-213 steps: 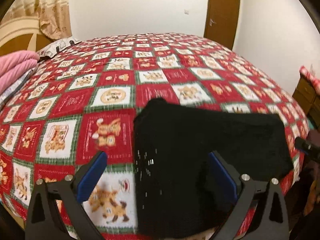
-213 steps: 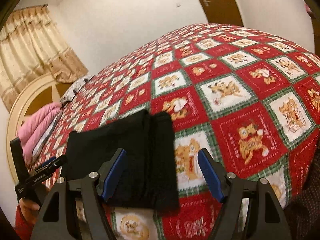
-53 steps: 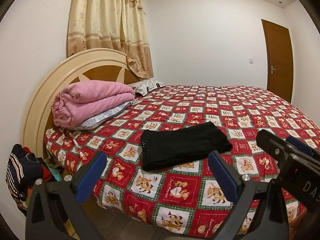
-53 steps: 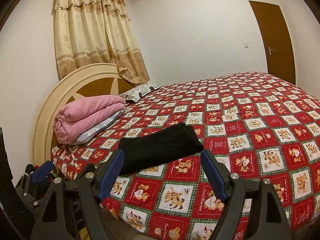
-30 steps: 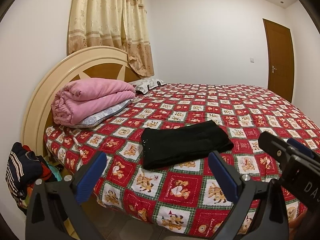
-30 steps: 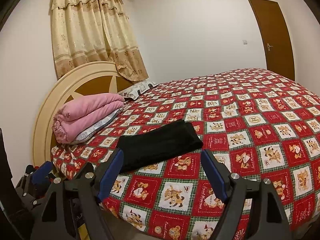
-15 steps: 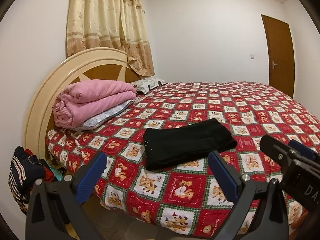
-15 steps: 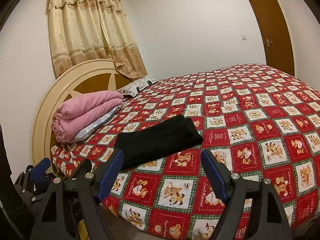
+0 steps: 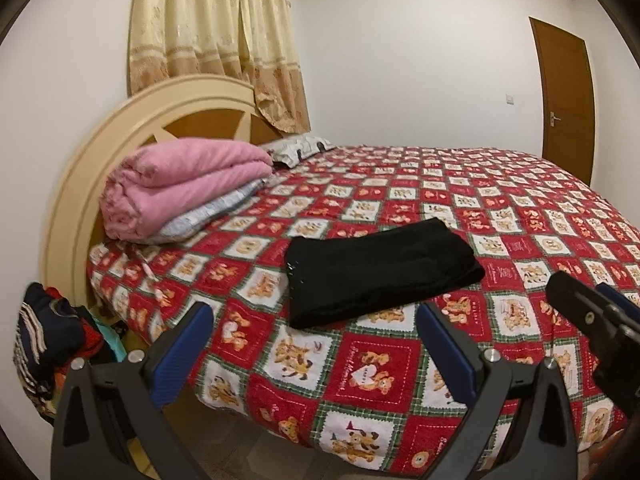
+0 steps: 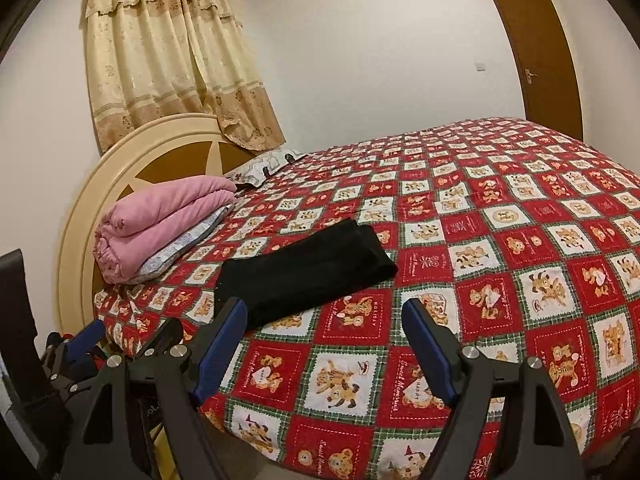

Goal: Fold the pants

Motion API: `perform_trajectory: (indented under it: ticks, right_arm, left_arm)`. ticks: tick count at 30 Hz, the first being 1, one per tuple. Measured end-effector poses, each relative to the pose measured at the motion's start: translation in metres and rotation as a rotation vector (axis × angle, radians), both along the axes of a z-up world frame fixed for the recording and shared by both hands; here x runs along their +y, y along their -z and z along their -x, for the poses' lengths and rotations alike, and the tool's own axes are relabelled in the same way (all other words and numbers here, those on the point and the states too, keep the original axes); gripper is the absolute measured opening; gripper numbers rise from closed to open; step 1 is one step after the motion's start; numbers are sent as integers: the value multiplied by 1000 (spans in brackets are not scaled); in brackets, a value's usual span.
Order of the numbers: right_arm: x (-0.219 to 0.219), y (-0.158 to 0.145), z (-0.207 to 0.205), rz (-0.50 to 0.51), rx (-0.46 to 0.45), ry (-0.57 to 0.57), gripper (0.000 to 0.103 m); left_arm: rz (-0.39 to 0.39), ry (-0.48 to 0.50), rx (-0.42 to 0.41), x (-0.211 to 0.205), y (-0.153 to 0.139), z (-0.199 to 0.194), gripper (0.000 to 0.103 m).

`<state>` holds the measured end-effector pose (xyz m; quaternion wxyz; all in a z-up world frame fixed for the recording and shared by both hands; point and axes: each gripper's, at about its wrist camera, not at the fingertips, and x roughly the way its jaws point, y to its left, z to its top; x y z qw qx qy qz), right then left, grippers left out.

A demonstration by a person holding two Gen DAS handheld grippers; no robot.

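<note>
Since seven seconds ago, both my claws have pulled back from the bed, which now shows whole. My left claw (image 9: 314, 350) and right claw (image 10: 324, 338) hover off its near edge, spread wide, holding nothing. The black pants (image 9: 380, 270) lie folded in a neat rectangle on the quilt (image 9: 520, 216), right of the pink blanket (image 9: 180, 184).
</note>
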<state>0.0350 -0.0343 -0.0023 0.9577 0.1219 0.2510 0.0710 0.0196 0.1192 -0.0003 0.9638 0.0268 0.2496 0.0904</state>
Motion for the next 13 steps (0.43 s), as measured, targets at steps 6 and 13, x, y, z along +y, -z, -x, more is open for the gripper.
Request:
perform_trajectory:
  ticks: [6, 13]
  right_arm:
    - [-15, 28, -21, -52, 83, 32, 81]
    - [-46, 56, -47, -159, 147, 96, 81]
  left_arm:
    - [85, 38, 108, 13, 30, -25, 103]
    - [106, -28, 247, 34, 57, -69, 103]
